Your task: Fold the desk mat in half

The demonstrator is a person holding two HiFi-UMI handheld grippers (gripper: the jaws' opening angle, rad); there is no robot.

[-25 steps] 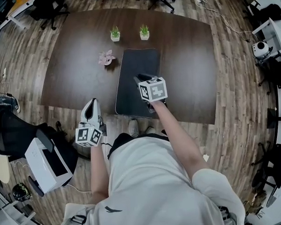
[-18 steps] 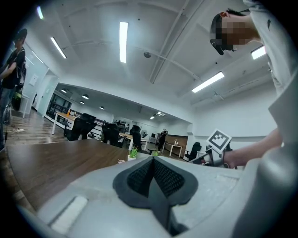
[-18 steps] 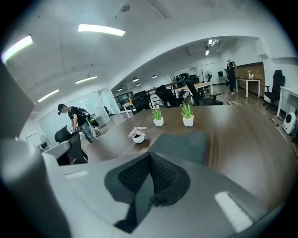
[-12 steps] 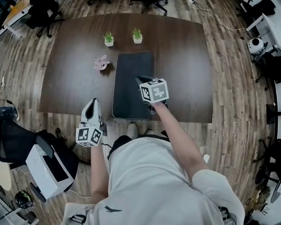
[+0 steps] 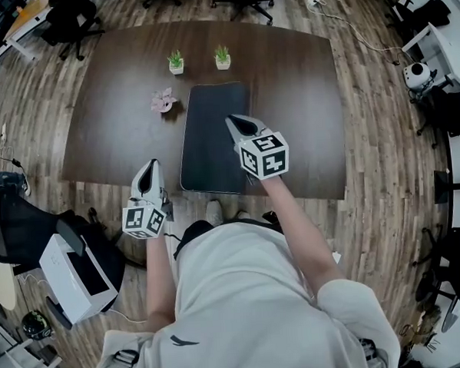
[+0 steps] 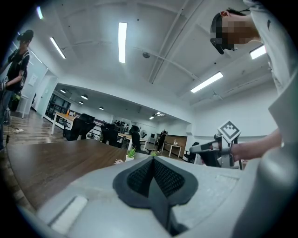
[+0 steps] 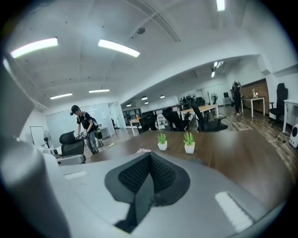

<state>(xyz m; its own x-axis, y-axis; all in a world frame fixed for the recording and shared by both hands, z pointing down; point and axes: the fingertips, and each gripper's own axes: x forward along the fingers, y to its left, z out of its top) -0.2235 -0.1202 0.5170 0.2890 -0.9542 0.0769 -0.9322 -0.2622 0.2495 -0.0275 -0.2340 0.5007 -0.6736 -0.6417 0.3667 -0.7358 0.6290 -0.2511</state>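
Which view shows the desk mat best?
The head view: the desk mat shows nearly whole, dark on the table, with only part of its right side covered by the right gripper. Both gripper views look low across the table, and their own bodies hide it.

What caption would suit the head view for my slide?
Right tool, shut, above the dark desk mat; left tool at the table's near edge.

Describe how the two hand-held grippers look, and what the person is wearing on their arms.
The left hand-held gripper and the right hand-held gripper both have light grey, tapered shells with dark, mesh-textured pads. Each carries a white cube printed with black square markers. No cables show. The person wears a pale grey short-sleeved T-shirt.
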